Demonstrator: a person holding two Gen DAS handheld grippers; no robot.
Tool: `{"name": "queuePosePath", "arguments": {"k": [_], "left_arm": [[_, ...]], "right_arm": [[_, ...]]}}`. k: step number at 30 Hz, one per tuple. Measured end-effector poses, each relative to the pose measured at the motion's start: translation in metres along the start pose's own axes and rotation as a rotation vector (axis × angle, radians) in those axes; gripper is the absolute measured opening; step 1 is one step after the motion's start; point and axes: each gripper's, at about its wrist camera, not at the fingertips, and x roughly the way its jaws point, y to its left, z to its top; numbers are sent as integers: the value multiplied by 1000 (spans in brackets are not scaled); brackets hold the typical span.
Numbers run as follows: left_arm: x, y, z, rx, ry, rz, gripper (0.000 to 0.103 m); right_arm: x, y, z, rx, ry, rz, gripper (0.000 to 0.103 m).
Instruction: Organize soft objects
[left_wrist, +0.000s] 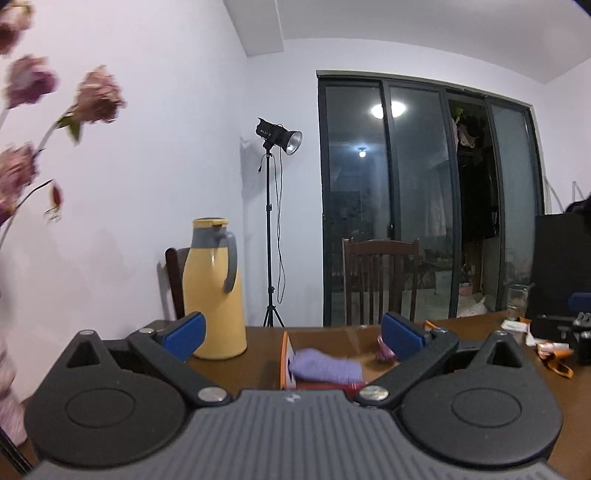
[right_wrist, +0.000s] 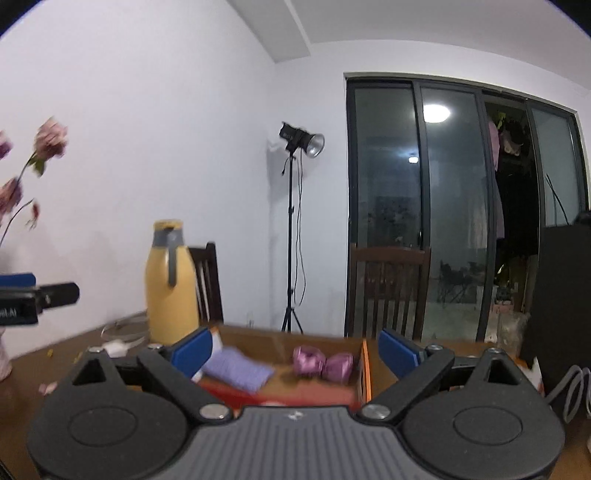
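An open cardboard box (right_wrist: 364, 363) with orange edges lies on the brown wooden table. Inside it lie a folded lavender knit cloth (right_wrist: 238, 369) and a shiny pink-purple bow (right_wrist: 323, 363). In the left wrist view the same cloth (left_wrist: 325, 365) lies in the box (left_wrist: 284, 354), and the bow (left_wrist: 386, 352) peeks out behind the right finger. My left gripper (left_wrist: 293, 334) is open and empty, held above the box. My right gripper (right_wrist: 295, 350) is open and empty, just in front of the box. The left gripper's tip (right_wrist: 37, 295) shows at the far left of the right wrist view.
A yellow thermos jug (left_wrist: 214, 291) stands left of the box. Pink artificial flowers (left_wrist: 96, 96) rise at the far left. Wooden chairs (left_wrist: 380, 277) stand behind the table. A glass (left_wrist: 517, 301), wrappers (left_wrist: 554, 350) and black equipment (left_wrist: 561, 273) sit at the right. A light stand (left_wrist: 271, 221) is by the wall.
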Motion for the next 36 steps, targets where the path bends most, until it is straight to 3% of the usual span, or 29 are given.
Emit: {"name": "queuePosePath", "arguments": {"k": [4,9,13,17,21,23,27,31,36], "left_arm": [[-45,8,-34,-8,36,-26,103],[-87,10,-74,30,70,10,103],[-96,8,-88,56,102,-27,103],[-88,8,-93,20,121,-46,103],[-66,2,-103,-20,194,-83,103],[-50,-1,-106,-29,229,-112,103],[-12,-1,-107,-101,282,-173,101],[39,1,-107,-189,348,-224,77],[101,2,-112,-289,435,-290,74]], "right_arm": [[-44,15,-33,-34,32,27,97],[-92,23,-78,32,61,17,99],[-116,27,-103,49,79,-15,100],[-116,29,-105,44,80,-8,100],[-91,28,-104,84,125,50,90],[-72,29,-104,89,163,64,78],[-32,27,-100,95,177,81,70],[21,22,-89,153,213,126,63],[94,27,-77,167,250,173,59]]}}
